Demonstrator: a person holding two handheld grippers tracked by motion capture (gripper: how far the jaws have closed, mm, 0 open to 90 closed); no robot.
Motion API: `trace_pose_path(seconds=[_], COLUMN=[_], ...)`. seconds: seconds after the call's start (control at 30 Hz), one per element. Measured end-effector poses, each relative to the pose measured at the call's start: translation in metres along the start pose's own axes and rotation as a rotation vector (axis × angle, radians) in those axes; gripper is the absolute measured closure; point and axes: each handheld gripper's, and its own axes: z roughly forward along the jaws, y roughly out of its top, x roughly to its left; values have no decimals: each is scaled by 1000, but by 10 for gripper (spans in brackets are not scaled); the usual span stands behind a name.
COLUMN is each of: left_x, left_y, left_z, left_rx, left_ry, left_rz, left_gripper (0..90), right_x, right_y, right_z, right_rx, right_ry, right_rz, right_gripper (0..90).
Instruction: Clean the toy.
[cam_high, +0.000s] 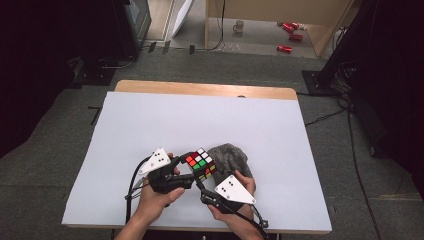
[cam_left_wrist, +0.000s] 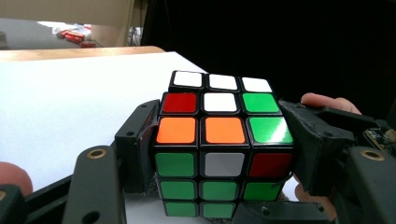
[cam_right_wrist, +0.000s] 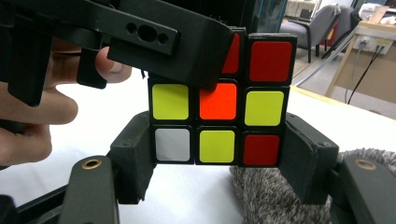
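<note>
A Rubik's cube (cam_high: 200, 163) is held just above the white table sheet (cam_high: 200, 120), near its front edge. My left gripper (cam_high: 184, 176) comes in from the left and is shut on the cube. In the left gripper view the cube (cam_left_wrist: 219, 140) sits between both black jaws, with the left gripper (cam_left_wrist: 224, 147) clamped on its sides. My right gripper (cam_high: 206, 181) is shut on it from the near right. In the right gripper view the right gripper (cam_right_wrist: 219, 158) clasps the lowest row of the cube (cam_right_wrist: 217, 109), and the left gripper (cam_right_wrist: 140, 37) covers its upper left corner.
A grey fuzzy cloth (cam_high: 230, 157) lies right behind the cube and shows under it as the cloth (cam_right_wrist: 275, 191) in the right gripper view. The table's wooden far edge (cam_high: 205, 90) shows beyond the sheet. A mug (cam_high: 239, 26) and red cans (cam_high: 287, 30) lie on the floor far back.
</note>
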Motion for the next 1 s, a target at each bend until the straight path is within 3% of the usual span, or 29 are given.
trace_pose_path(seconds=[0.13, 0.4, 0.5, 0.6, 0.7, 0.83, 0.9, 1.0], left_x=[1, -1, -3, -2, 1, 7, 14, 18], left_y=[0, -1, -1, 0, 3, 5, 5, 4], left_z=[0, 3, 3, 1, -6, -15, -22, -26], left_rx=[-2, 15, 11, 12, -18, -44, -60, -67], left_ry=[-15, -15, 1, -15, -28, -16, -65, -73], left_rz=[-18, -14, 13, 41, 63, 123, 157, 183], left_gripper=[349, 344, 322, 247, 191, 45, 16, 13], right_x=[1, 1, 1, -1, -3, -10, -13, -17], right_y=[0, -1, -1, 0, 0, 1, 2, 2], right_z=[-1, -1, -1, -2, -3, -5, -7, -8], right_rx=[-12, -5, -7, -8, -5, -1, 0, -1], right_ry=[-12, -25, -13, 1, 0, 2, 2, 2], right_rz=[-1, -9, 1, 11, 13, 25, 30, 39], right_gripper=[342, 349, 349, 349, 349, 349, 349, 349])
